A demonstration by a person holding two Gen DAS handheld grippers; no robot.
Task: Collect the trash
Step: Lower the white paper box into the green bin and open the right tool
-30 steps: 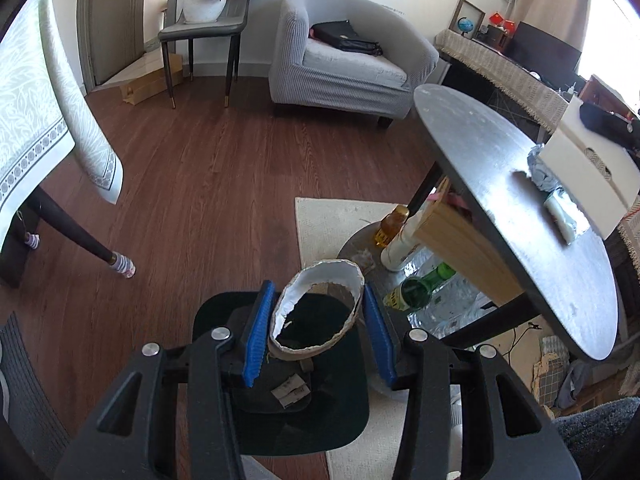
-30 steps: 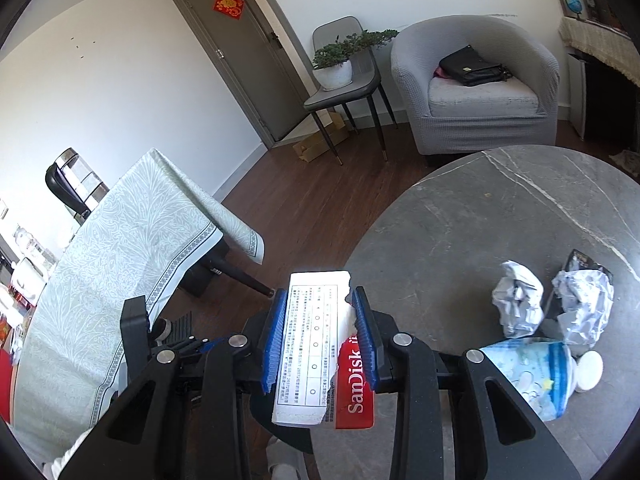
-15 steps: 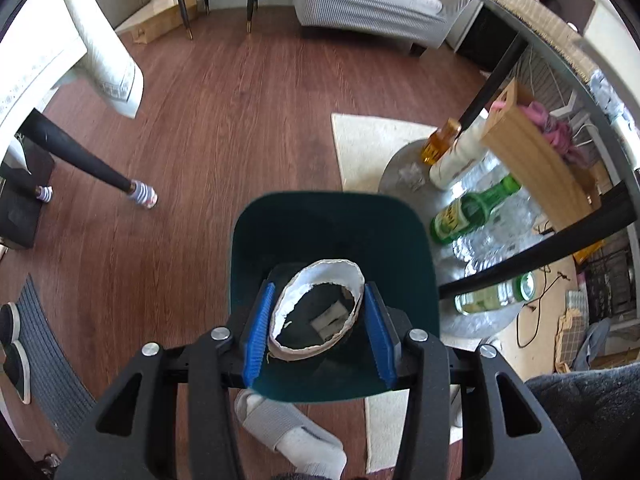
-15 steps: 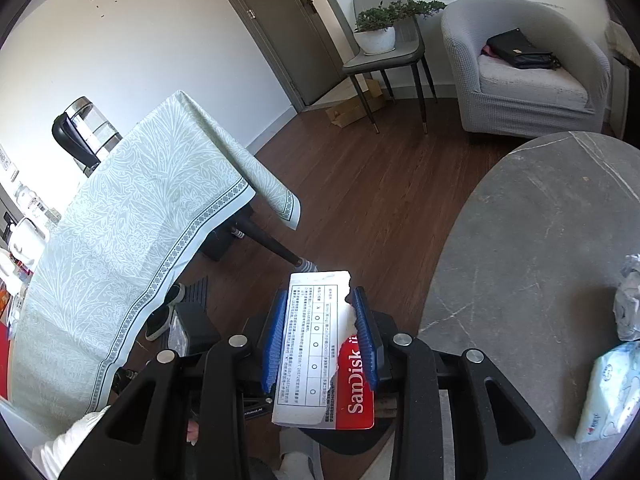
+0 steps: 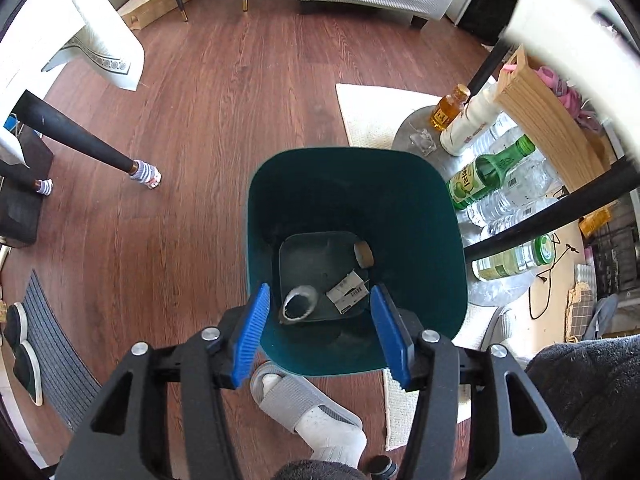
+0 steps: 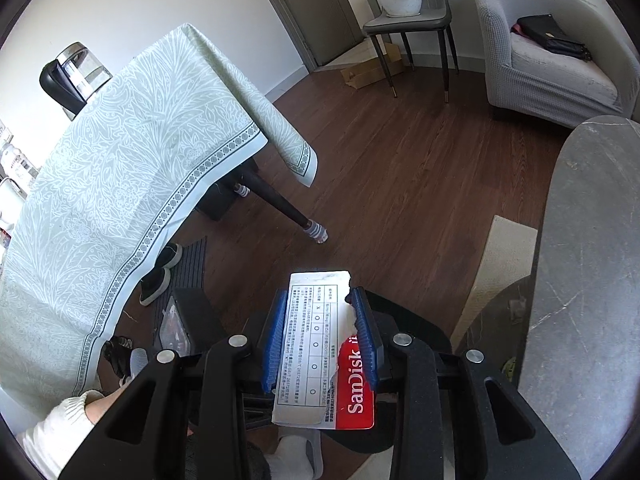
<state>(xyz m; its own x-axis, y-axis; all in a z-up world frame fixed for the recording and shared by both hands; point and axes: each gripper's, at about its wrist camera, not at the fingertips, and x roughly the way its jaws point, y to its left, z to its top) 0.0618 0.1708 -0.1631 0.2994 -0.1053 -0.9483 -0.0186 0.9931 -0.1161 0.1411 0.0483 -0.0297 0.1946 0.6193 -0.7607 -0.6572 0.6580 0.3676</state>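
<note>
Now my left gripper (image 5: 320,332) hangs over the bin (image 5: 356,184), pointing steeply down into it. Its blue fingers (image 5: 252,340) have just been opening and stand apart with nothing between them. The torn paper ring (image 5: 298,307), white rim with a dark middle, lies on the bin floor near the left finger, clear of both. Beside the ring sits a white label scrap (image 5: 347,292) with a barcode, and a small brown cork-like disc (image 5: 363,254) leans against the far side of the floor. Bin is dark teal, rounded square, on the wood floor (image 5: 180,160), its right edge over a pale rug (image 5: 376,116). Bottles (image 5: 488,176) lie and stand just right of the bin under the bench (image 5: 560,12). A slipper with a white sock (image 5: 308,412) is just below the bin.

My right gripper (image 6: 320,336) has its fingers (image 6: 276,340) closed on a card (image 6: 316,344): white torn cardboard printed with a table of small text and circles, with a red SanDisk part at lower right. Card stands edge-on between the pads, top end sticking out past the fingertips. It is held above the floor, with the grey marble bench (image 6: 592,280) to the right and a table under a pale green cloth (image 6: 120,168) to the left. A white sleeve (image 6: 56,436) shows at lower left.
</note>
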